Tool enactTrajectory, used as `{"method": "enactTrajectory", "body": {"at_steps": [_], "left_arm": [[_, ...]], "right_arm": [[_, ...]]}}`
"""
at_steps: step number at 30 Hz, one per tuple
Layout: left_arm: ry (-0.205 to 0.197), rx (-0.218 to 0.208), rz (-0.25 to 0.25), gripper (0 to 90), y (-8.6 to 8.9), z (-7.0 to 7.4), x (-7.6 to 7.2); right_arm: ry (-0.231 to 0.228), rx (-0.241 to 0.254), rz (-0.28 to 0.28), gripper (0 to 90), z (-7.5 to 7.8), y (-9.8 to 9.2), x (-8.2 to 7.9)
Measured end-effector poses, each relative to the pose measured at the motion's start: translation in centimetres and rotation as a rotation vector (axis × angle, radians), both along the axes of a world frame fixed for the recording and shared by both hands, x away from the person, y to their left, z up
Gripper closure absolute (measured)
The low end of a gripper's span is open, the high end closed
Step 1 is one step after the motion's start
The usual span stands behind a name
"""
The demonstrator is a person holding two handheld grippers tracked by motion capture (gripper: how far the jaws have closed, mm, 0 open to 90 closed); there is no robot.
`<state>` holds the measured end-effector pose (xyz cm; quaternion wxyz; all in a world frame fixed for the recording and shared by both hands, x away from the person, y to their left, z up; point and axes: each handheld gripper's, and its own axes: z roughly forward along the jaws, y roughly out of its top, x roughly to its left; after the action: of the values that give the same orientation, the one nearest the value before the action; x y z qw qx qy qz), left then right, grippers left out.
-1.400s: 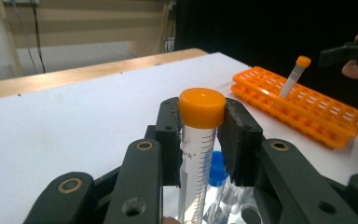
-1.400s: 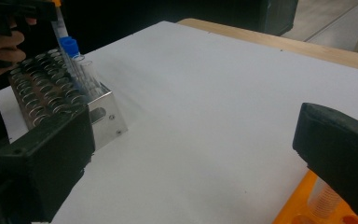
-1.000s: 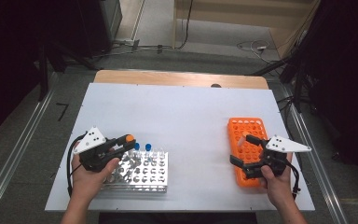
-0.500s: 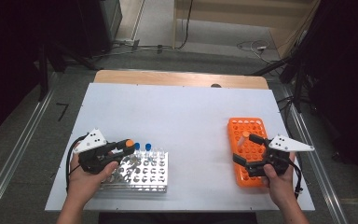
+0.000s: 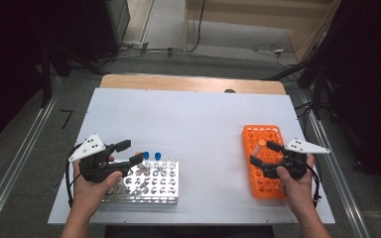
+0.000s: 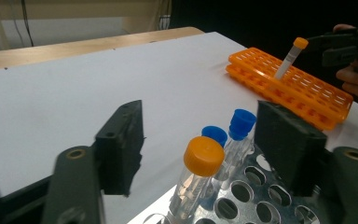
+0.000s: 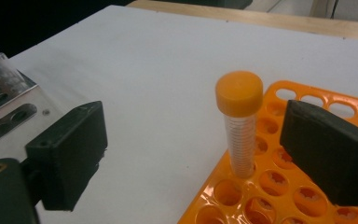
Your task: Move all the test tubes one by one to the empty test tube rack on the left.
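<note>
Your left gripper fingers just opened off orange-cap tube in metal rack; right gripper fingers open, closing round 2nd tube, orange rack.

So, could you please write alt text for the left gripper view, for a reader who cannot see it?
An orange-capped tube stands in a metal rack between the left gripper's open black jaws, untouched by them, with two blue-capped tubes behind it. Farther off on the white table, another orange-capped tube leans in an orange rack.

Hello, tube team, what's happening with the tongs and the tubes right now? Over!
Left tongs just opening, clear of orange-capped tube in metal rack. Right tongs open around orange-capped tube in orange rack. Nothing in the way.
</note>
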<state>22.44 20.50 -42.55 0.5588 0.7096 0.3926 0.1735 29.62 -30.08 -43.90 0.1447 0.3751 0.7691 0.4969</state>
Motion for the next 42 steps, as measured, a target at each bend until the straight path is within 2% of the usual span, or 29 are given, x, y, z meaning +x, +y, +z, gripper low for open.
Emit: {"method": "enactTrajectory", "body": {"at_steps": [6,9,11,15,21,27,32,40,42], "left_arm": [[-0.003,0.009,0.02,13.0,-0.6,0.5,-0.1],[-0.007,0.012,0.01,7.1,-0.9,0.8,-0.1],[-0.002,0.014,-0.003,3.2,-1.2,0.9,0.0],[-0.01,0.017,-0.02,0.0,-1.8,1.2,-0.1],[-0.016,0.027,-0.033,0.0,-2.4,1.3,-0.1],[-0.015,0.028,-0.034,0.0,-2.7,1.4,-0.1],[-0.011,0.044,-0.044,0.0,-3.2,1.5,-0.1],[-0.023,0.04,-0.068,0.0,-3.9,1.8,-0.3],[-0.023,0.041,-0.074,0.0,-4.2,1.8,-0.3]], "right_arm": [[0.04,-0.048,-0.031,20.9,-0.9,0.3,1.1],[0.065,-0.076,-0.052,27.5,-1.2,0.6,1.6],[0.064,-0.099,-0.084,35.2,-1.4,0.7,1.7],[0.07,-0.135,-0.116,43.2,-1.6,1.0,1.9],[0.141,-0.184,-0.144,57.0,-2.1,1.4,2.6],[0.139,-0.216,-0.176,70.7,-2.1,1.6,2.4],[0.114,-0.23,-0.196,72.4,-2.2,1.7,2.2],[0.032,-0.164,-0.203,72.6,-1.0,1.0,1.3],[0.015,-0.132,-0.186,72.5,-0.6,0.9,1.0]]}}
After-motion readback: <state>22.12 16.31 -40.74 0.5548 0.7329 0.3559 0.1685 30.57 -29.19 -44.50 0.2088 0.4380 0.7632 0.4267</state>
